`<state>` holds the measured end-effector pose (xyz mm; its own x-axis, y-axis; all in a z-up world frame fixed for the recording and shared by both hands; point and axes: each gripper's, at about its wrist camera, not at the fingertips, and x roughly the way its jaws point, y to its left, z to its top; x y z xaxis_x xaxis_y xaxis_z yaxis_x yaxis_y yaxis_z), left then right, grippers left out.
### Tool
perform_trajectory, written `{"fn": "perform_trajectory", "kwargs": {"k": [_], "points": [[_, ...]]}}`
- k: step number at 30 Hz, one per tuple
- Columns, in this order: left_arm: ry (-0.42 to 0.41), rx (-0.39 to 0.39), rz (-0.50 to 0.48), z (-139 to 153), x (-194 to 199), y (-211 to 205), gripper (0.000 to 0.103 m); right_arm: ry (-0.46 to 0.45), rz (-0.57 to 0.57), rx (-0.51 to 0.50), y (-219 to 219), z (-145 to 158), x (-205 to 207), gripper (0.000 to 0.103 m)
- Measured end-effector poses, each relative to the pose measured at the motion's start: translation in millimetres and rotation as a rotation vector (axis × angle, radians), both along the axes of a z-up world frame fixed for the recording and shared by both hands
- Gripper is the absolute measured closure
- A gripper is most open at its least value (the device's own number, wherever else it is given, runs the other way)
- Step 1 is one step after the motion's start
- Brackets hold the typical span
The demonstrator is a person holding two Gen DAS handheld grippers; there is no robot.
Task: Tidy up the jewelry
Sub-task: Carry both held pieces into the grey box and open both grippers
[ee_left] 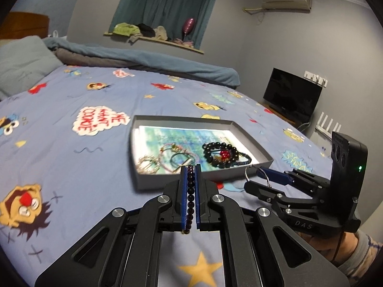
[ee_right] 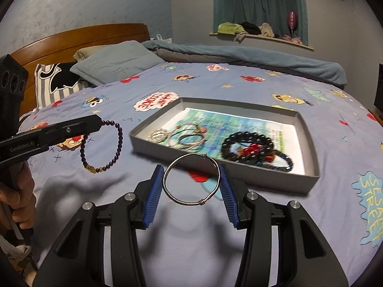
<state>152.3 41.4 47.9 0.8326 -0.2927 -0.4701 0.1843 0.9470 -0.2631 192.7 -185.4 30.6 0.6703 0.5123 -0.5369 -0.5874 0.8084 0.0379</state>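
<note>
My left gripper [ee_left: 190,167] is shut on a dark purple bead bracelet [ee_left: 190,191], whose beads run between its blue pads. In the right wrist view the left gripper [ee_right: 100,122] comes in from the left, and the bracelet [ee_right: 119,131] hangs from it as a loop with a gold charm at the bottom. My right gripper [ee_right: 190,169] is shut on a silver wire bangle [ee_right: 201,156], its pads pressing on the two sides. Both hover over the bed, just in front of a shallow grey tray [ee_left: 182,118] [ee_right: 239,105] that holds black bead bracelets [ee_right: 249,143] and thin bangles [ee_right: 189,134].
The tray lies on a blue cartoon bedsheet [ee_left: 71,157]. Pillows [ee_right: 115,59] and a wooden headboard [ee_right: 83,35] are at the far left, a folded blue blanket [ee_left: 143,59] along the back. A television [ee_left: 292,95] stands at the right. A person's hand [ee_right: 19,203] grips the left tool.
</note>
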Motion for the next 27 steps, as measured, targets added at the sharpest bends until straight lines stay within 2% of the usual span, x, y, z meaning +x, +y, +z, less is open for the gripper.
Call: {"fn": "perform_trajectory", "kwargs": {"k": [16, 22, 27], "points": [[-0.049, 0.061, -0.048, 25, 44, -25, 0.097, -0.025, -0.067, 0.030, -33, 22, 51, 0.056], [-0.075, 0.070, -0.060, 39, 57, -32, 0.097, -0.021, -0.083, 0.036, -39, 25, 69, 0.056], [-0.072, 0.064, -0.074, 38, 74, -37, 0.097, 0.002, -0.091, 0.039, -37, 22, 85, 0.056]]}}
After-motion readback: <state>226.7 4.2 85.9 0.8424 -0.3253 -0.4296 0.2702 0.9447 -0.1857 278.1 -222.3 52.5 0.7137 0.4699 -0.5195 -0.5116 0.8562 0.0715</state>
